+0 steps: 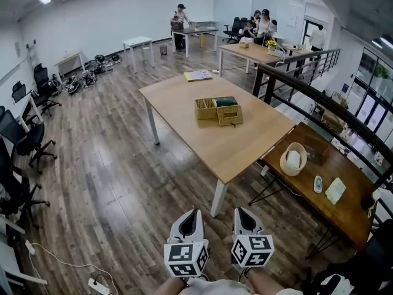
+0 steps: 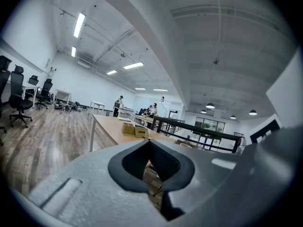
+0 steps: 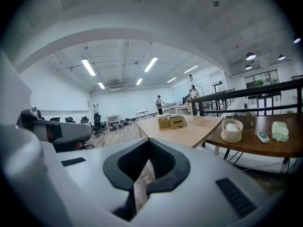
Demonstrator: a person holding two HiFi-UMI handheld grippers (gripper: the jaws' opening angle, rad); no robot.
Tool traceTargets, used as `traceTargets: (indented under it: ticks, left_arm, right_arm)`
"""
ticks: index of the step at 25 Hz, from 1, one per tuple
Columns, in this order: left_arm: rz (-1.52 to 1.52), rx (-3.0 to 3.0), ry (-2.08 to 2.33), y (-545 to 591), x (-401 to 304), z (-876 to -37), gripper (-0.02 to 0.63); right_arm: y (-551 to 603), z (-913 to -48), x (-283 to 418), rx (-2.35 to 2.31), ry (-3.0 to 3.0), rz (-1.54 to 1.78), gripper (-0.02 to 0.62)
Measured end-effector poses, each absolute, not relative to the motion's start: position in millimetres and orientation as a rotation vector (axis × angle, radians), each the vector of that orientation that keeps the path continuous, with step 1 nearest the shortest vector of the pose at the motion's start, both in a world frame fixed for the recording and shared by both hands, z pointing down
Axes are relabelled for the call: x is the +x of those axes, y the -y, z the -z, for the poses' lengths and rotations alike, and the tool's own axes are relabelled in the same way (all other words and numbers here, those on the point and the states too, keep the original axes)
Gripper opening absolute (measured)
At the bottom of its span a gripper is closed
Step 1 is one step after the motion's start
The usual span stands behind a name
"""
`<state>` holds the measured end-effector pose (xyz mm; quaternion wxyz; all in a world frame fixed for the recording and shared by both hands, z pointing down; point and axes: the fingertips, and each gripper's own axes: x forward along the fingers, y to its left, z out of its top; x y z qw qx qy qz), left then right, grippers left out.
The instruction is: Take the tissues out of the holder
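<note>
We are holding the left claw (image 1: 194, 214) and right claw (image 1: 240, 214) fully closed and empty near our body, because the tissues (image 1: 295, 158) are sitting in their round holder (image 1: 284, 165) on the dark bench (image 1: 334, 165), well apart.

I see two tables on the wood floor (image 1: 110, 183). The light table (image 1: 209, 137) carries a pair of wicker baskets (image 1: 218, 110) touching each other mid-top, and yellow papers (image 1: 198, 75) at the far corner. The dark table (image 1: 347, 211) to its right carries a round cream holder (image 1: 293, 159) with a white roll (image 1: 294, 158) in it. Near that are a small white device (image 1: 317, 184) and, beside it, a pale green pack (image 1: 335, 190). A power strip (image 1: 98, 286) lies on the floor at lower left.
</note>
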<state>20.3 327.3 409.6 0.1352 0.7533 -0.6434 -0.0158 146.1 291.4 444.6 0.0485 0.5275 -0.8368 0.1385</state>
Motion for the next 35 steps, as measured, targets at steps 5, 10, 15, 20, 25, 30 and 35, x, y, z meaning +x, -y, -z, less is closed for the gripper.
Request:
traceTargets:
  ticks: [5, 10, 15, 20, 25, 30, 35]
  left_arm:
    - [0.042, 2.180, 1.851, -308.0, 10.6, -415.9, -0.014]
    - [0.043, 2.210, 1.839, -281.9, 0.2, -412.9, -0.014]
    - [0.047, 2.221, 1.834, -251.0, -20.7, -407.9, -0.014]
    - [0.046, 2.235, 1.813, -220.1, -43.1, -403.4, -0.014]
    - [0.067, 2.248, 1.795, -187.4, -64.6, -397.0, -0.014]
    - [0.089, 2.261, 1.760, -159.9, -81.9, -391.2, -0.014]
    - [0.091, 2.280, 1.737, -131.1, -98.7, -391.3, -0.014]
  right_arm:
    - [-274.2, -450.8, 136.9, 1.615, 2.537, -0.430, 0.004]
    - [-248.5, -451.9, 123.3, 1.632, 2.534, -0.439, 0.004]
    - [-218.5, -442.7, 102.8, 1.658, 2.548, -0.429, 0.003]
    - [-190.0, -437.5, 83.7, 1.688, 2.527, -0.425, 0.004]
    - [-163.6, -430.8, 66.9, 1.711, 2.505, -0.405, 0.005]
    - [-138.7, -421.8, 54.0, 1.744, 2.471, -0.381, 0.004]
    - [-108.6, -418.3, 34.3, 1.760, 2.467, -0.367, 0.005]
